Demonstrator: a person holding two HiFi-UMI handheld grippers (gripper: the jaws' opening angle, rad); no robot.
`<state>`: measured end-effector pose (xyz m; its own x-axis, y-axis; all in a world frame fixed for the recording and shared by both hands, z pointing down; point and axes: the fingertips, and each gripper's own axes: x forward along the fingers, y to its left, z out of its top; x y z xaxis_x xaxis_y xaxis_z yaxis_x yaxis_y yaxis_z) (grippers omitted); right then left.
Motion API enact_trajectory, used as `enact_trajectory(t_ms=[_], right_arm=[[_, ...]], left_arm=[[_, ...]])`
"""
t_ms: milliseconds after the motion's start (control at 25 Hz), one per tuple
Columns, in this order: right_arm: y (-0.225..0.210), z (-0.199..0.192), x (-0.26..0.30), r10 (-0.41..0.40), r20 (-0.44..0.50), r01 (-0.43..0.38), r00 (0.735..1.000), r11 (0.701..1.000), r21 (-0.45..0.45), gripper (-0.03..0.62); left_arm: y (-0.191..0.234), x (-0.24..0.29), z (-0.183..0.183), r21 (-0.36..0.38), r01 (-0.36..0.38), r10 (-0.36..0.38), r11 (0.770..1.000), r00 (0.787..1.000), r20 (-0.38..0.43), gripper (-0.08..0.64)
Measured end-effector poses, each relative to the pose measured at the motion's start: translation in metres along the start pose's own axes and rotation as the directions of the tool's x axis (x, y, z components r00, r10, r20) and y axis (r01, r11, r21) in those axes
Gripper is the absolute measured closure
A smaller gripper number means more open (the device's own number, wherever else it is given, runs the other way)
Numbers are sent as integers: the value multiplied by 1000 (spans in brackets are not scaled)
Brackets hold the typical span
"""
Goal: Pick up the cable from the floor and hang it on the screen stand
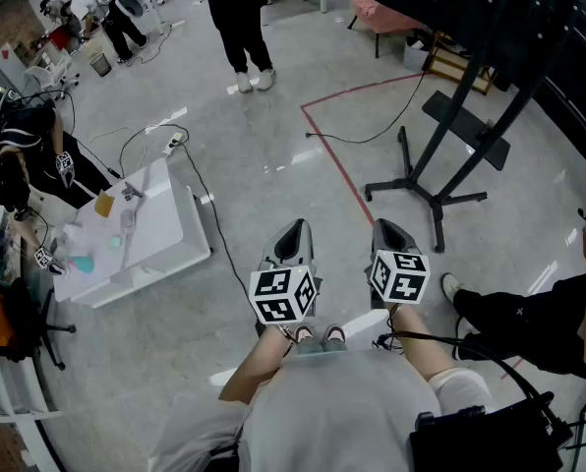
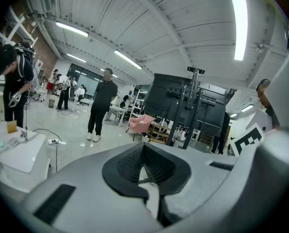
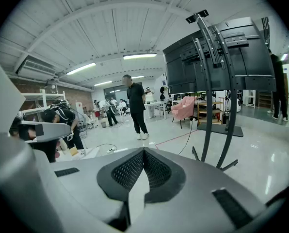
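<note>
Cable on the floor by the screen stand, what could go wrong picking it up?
The cable lies flat on glossy floor, and the left tool and right tool are both shut, so a grab could skid off. It runs toward the screen stand, whose spread legs could snag it or trip you.

Smooth, glossy grey on the floor (image 1: 273, 155). Matt dark metal for the screen stand (image 3: 207, 130). Matt grey plastic on the left gripper (image 2: 144, 148) and right gripper (image 3: 143, 152), ribbed black pads (image 3: 126, 171).
</note>
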<state>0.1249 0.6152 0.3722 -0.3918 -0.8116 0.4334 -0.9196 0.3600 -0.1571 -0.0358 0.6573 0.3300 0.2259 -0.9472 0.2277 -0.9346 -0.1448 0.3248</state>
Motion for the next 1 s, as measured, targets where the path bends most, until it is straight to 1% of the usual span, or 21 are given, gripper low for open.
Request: enact_trajectory(t_ms=[320,600,680,880,1000], right_arm=[[2,-3,4,-9,-15,9,1000,1000,-5,575],[13,-7,12,-4,-17,4,1000,1000,4,574],[17,-6,16,-8,-14,8,1000,1000,-4,574],[21,0,25,-33,3,33,999,999,-5,574],[23,0,32,-44,4,44,999,999,15,574]], left_arm=[[3,1,-5,-13,5,-5,1000,1000,-13,557],[16,1,-8,-9,3,-3,1000,1000,-29,557],[20,3,-7,-1,11,-11,1000,999,-33,557],[28,11,1,47,39,-37,998,999,-35,557],[36,19,3,46,43,-41,998,998,-45,557]])
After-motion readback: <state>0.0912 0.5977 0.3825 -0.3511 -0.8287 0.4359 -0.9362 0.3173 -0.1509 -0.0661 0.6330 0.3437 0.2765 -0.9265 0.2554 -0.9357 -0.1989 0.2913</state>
